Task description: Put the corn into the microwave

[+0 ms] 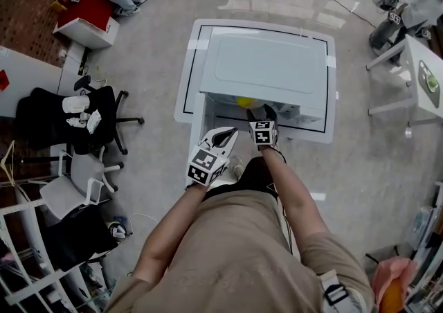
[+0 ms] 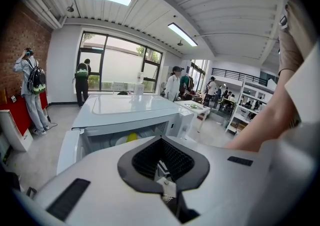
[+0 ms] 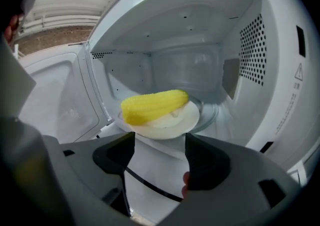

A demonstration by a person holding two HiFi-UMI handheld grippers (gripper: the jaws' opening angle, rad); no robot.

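Corn (image 3: 152,104) lies on its side on a white plate (image 3: 182,121) inside the microwave (image 3: 260,70), on the cavity floor, door (image 3: 55,100) swung open to the left. In the head view the corn (image 1: 243,102) shows as a yellow spot just inside the opening of the microwave (image 1: 263,66), which sits on a white table (image 1: 190,62)

Right gripper (image 3: 160,142): tongs spread wide, nothing between them, tips just short of the plate rim, not touching corn or plate. Head view has the right gripper (image 1: 261,119) at the mouth of the cavity

Left gripper (image 2: 161,150): tongs pressed together, pinching nothing, held back from the microwave front; in the head view the left gripper (image 1: 223,140) sits below and left of the opening

Step, as I judge it: placing is done and the release is made, corn in its goal spot. Next move likely calls for drawing the right gripper straight back out without clipping the plate rim, then swinging the door shut; either gripper could push it, the door lies on the left side
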